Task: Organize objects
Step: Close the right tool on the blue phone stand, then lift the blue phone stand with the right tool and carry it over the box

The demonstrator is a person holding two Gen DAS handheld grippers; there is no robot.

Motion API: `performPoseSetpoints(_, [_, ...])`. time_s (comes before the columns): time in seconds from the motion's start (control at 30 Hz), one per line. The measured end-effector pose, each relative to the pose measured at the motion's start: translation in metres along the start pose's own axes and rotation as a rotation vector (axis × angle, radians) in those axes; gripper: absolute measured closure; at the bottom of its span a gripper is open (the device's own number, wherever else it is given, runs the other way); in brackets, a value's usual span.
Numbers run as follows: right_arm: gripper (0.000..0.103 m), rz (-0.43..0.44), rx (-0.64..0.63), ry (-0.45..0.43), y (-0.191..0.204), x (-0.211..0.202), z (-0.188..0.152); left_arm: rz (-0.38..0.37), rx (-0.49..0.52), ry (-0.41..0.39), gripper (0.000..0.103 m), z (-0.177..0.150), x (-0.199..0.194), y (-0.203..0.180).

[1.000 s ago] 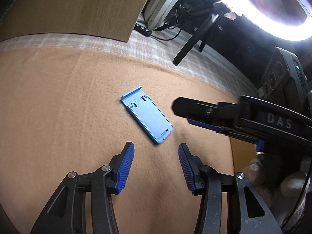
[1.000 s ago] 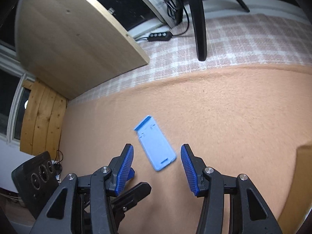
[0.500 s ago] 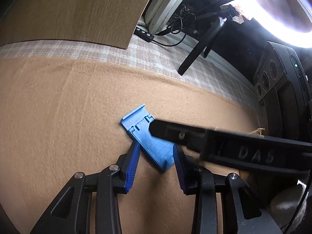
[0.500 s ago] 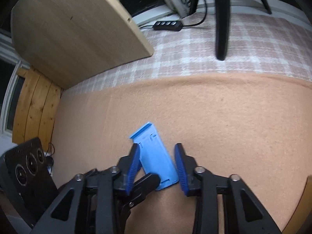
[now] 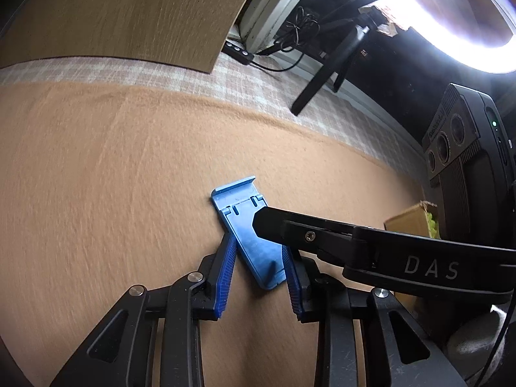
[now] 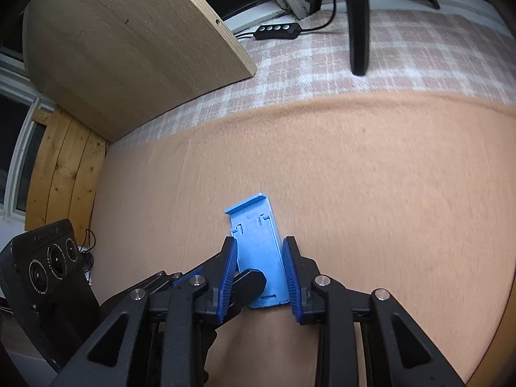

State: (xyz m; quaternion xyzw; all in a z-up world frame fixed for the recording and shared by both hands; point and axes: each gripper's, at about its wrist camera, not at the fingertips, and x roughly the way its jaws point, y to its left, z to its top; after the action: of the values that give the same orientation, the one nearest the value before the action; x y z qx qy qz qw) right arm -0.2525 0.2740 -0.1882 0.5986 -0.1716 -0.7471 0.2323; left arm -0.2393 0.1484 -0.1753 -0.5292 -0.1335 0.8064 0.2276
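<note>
While a flat blue plastic phone stand [image 5: 250, 238] lies on the tan felt-covered table [image 5: 96, 177], we see both tools closing around its near end. Our left hand-held gripper [image 5: 256, 264] has its ribbed blue pads against the stand's two long edges, clamped on it. Our right hand-held gripper [image 6: 259, 269] brackets the same stand with pads touching or just beside its sides; we cannot tell if it grips. A black camera unit [image 6: 48, 267] sits at the left.

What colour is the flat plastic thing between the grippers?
The flat plastic stand is light blue. It shows best in the right wrist view.
</note>
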Motion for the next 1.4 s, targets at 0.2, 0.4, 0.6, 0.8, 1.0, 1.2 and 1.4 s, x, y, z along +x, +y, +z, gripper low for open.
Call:
performPoseSetpoints(0.2, [0.076,0.009,0.007,-0.032,0.0,-0.019,-0.022,0.001,0.03,-0.004,0.071,-0.019,-0.015,-0.017])
performPoseSetpoints(0.4, [0.076,0.024,0.023,-0.086,-0.003,-0.055,-0.044,-0.009,0.077,-0.021,0.071,-0.036,-0.035,-0.045])
performPoseSetpoints(0.6, [0.076,0.01,0.039,-0.145,-0.017,-0.101,-0.064,-0.036,0.148,-0.038,0.072,-0.049,-0.047,-0.093])
performPoseSetpoints(0.8, [0.076,-0.026,0.073,-0.218,-0.047,-0.157,-0.085,-0.096,0.22,-0.03,0.072,-0.058,-0.046,-0.152])
performPoseSetpoints(1.0, [0.076,-0.062,0.123,-0.276,-0.08,-0.198,-0.107,-0.151,0.308,0.0,0.072,-0.073,-0.035,-0.214])
performPoseSetpoints(1.2, [0.076,-0.08,0.187,-0.306,-0.117,-0.222,-0.126,-0.171,0.381,0.047,0.072,-0.089,-0.014,-0.265])
performPoseSetpoints(1.4, [0.076,-0.068,0.225,-0.328,-0.14,-0.238,-0.134,-0.176,0.412,0.067,0.072,-0.095,-0.002,-0.293])
